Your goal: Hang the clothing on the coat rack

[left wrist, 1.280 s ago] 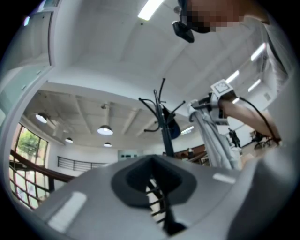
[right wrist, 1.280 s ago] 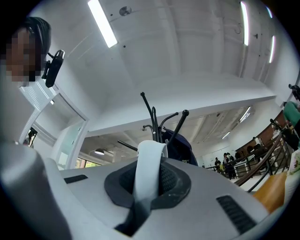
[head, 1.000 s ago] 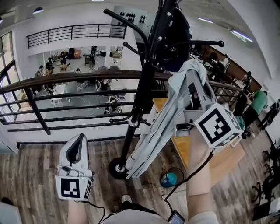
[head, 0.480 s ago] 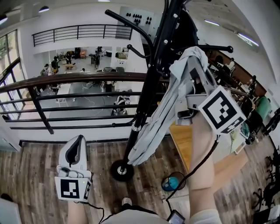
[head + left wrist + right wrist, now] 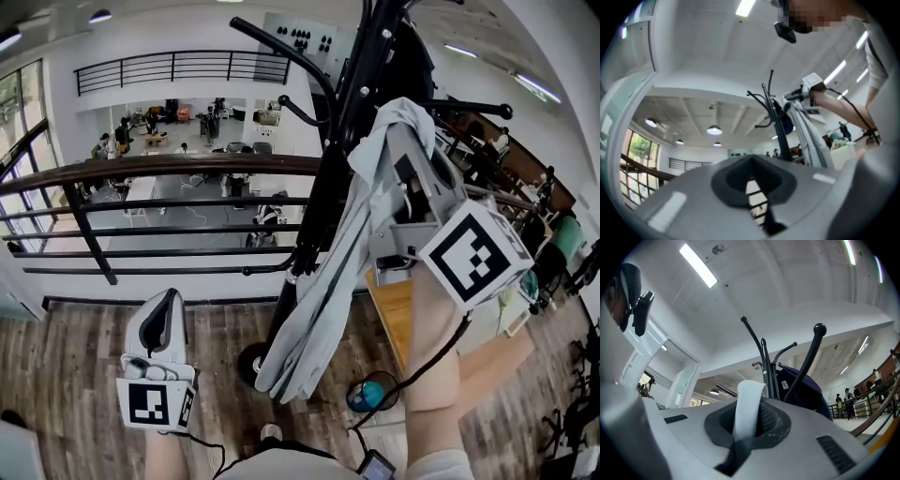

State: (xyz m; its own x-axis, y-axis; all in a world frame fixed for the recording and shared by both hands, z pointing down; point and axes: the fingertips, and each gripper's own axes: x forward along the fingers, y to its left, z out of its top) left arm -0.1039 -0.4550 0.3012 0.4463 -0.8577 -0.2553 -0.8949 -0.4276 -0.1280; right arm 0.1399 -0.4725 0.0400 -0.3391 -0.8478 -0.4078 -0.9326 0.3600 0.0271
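Note:
A pale grey garment [image 5: 323, 281] hangs in a long fold from my right gripper [image 5: 405, 131], which is shut on its top edge high beside the black coat rack [image 5: 347, 141]. In the right gripper view a strip of the garment [image 5: 747, 404] stands pinched in the shut jaws, with the rack's knobbed hook [image 5: 813, 352] just beyond. A dark navy garment [image 5: 408, 66] hangs on the rack's far side. My left gripper [image 5: 169, 300] is low at the left, shut and holding nothing. The left gripper view shows the coat rack [image 5: 780, 131] off to the right.
A dark balcony railing [image 5: 141, 169] runs behind the rack. The rack's round base [image 5: 251, 361] stands on the wooden floor. A blue round object [image 5: 367, 394] lies on the floor at the right, next to a wooden table [image 5: 394, 309].
My right gripper has risen and moved in closer to the rack's upper hooks. The garment's lower end swung left across the pole. The left gripper has stayed put.

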